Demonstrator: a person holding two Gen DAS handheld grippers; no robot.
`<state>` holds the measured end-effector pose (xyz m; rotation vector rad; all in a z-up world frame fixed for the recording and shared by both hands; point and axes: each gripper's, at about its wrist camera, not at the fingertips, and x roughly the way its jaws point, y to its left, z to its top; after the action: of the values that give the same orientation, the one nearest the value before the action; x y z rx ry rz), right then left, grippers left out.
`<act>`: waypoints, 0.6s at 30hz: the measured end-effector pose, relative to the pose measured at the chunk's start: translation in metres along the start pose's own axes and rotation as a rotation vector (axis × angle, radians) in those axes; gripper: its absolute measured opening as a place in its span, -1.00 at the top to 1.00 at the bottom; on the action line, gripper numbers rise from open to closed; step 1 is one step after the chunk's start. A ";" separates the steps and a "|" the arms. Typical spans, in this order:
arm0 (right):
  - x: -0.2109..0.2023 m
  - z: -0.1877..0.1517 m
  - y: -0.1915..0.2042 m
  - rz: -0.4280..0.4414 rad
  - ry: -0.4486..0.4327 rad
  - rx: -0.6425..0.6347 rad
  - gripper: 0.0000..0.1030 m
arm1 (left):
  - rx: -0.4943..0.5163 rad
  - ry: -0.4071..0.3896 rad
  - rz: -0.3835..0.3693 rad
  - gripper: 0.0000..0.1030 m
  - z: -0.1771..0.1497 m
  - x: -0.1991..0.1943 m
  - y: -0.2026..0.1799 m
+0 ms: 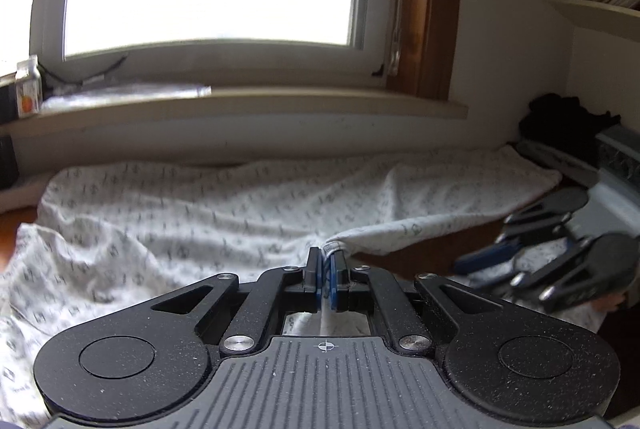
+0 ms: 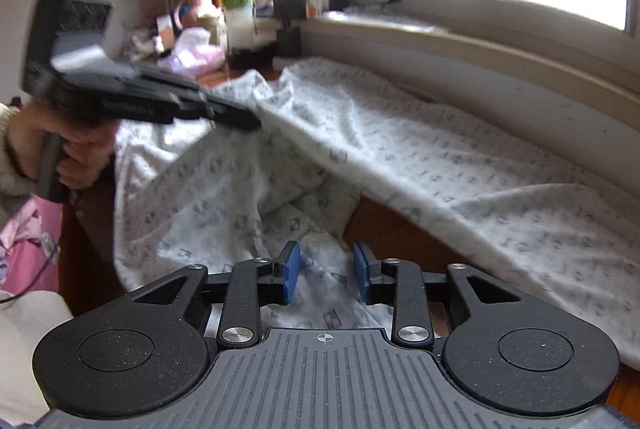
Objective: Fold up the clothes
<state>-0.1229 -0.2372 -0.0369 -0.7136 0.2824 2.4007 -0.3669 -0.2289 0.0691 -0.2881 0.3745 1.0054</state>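
Observation:
A white garment (image 1: pixel 200 213) with a small grey print lies spread and rumpled on a wooden table (image 2: pixel 384 229) below a window. My left gripper (image 1: pixel 327 257) is shut on a bunched edge of the garment and holds it lifted, so the cloth runs taut to the right. In the right wrist view the left gripper (image 2: pixel 256 123) appears at upper left, held by a hand (image 2: pixel 76 149), with cloth draping down from its tip. My right gripper (image 2: pixel 326 269) stands open just over a loose fold of the garment (image 2: pixel 440 157); its blue pads (image 2: pixel 292 269) are apart and not pressing. It also shows at the right of the left wrist view as the right gripper (image 1: pixel 488 271).
A window sill (image 1: pixel 240 105) runs along the far side of the table. Bottles and clutter (image 2: pixel 236 17) crowd the far left end. A black bundle (image 1: pixel 568 121) lies at the right end under a bookshelf (image 1: pixel 592 1). A pink bag (image 2: pixel 28 253) hangs beside the table.

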 end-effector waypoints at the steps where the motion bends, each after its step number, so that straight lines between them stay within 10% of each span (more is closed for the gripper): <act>1: 0.001 0.000 0.002 0.017 0.004 -0.001 0.43 | 0.003 -0.005 0.004 0.93 0.001 -0.001 0.000; 4: -0.004 0.000 0.010 0.041 0.003 -0.018 0.91 | 0.004 -0.016 0.015 0.93 0.004 -0.003 0.000; 12: -0.030 -0.004 0.009 0.152 -0.045 0.067 0.92 | -0.012 -0.006 0.018 0.93 -0.003 -0.006 0.005; 18: -0.029 0.008 -0.013 -0.023 -0.135 0.148 0.92 | -0.028 -0.008 0.013 0.93 0.000 -0.004 0.005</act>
<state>-0.0993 -0.2384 -0.0147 -0.4839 0.3882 2.3640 -0.3731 -0.2297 0.0711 -0.3067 0.3554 1.0250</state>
